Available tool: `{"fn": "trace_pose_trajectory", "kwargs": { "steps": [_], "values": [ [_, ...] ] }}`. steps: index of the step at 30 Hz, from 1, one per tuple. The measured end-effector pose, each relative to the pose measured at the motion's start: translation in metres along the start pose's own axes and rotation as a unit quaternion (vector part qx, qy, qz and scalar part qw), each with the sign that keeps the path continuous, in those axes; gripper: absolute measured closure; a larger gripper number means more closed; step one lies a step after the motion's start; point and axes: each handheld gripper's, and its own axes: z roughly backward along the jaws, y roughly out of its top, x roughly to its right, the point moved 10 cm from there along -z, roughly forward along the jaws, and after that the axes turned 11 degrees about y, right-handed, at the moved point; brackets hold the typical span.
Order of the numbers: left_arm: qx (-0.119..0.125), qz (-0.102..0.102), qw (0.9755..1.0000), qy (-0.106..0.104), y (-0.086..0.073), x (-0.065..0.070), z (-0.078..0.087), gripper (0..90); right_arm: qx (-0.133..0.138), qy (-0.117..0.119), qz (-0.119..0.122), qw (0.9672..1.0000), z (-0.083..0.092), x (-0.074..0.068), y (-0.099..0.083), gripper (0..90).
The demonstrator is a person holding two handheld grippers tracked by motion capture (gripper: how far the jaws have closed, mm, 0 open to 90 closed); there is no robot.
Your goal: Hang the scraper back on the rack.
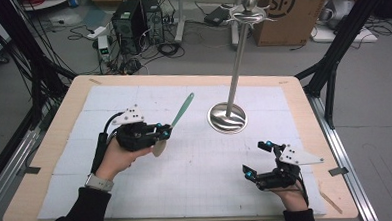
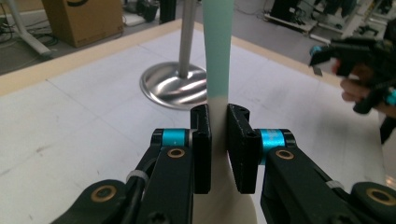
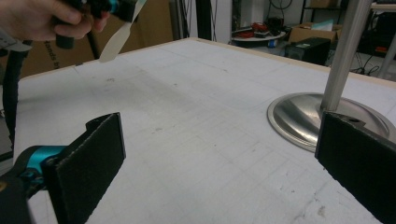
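Note:
A spatula with a mint-green handle point(image 1: 183, 109) and a cream blade is clamped in my left gripper point(image 1: 163, 133), lifted off the mat, handle pointing up and away toward the stand. In the left gripper view the two black pads point(image 2: 201, 149) press on the spatula point(image 2: 217, 51) where green meets cream. The cream blade point(image 3: 116, 39) hangs below that hand at the upper left of the right gripper view. My right gripper point(image 1: 256, 160) rests low at the front right of the mat, jaws wide apart with nothing between its pads point(image 3: 88, 163).
A steel stand with a round base point(image 1: 227, 117), tall pole and hooked top point(image 1: 248, 10) rises at the mat's middle back. A white gridded mat point(image 1: 196, 155) covers the wooden table point(image 1: 50, 147). Boxes, computers and cables lie on the floor beyond.

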Motion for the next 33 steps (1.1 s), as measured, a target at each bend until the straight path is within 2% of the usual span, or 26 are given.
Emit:
{"fn": "trace_pose_trajectory", "kwargs": {
  "steps": [8,13,19,24,30,33],
  "values": [
    [0.01,-0.011,0.9998,0.011,0.017,-0.004,-0.011,80.4,0.016,-0.016,-0.009,0.9997,0.013,0.011,-0.001,0.5],
    [0.028,-0.01,0.9995,0.011,0.035,-0.007,-0.012,80.4,0.028,-0.021,-0.013,0.9993,0.02,0.014,0.0,0.5],
    [0.052,-0.029,0.9981,0.016,0.058,-0.008,-0.014,80.4,0.035,-0.02,-0.013,0.9991,0.021,0.014,0.003,0.5],
    [0.055,-0.04,0.9975,0.021,0.073,-0.008,-0.02,80.4,0.031,-0.018,-0.011,0.9993,0.02,0.013,0.002,0.5],
    [0.063,-0.041,0.9971,0.016,0.09,-0.007,-0.025,80.4,0.034,-0.018,-0.012,0.9992,0.022,0.013,0.003,0.6],
    [0.087,-0.034,0.9957,0.005,0.098,-0.005,-0.024,80.4,0.034,-0.016,-0.012,0.9992,0.022,0.012,0.003,0.5]
  ]
}}
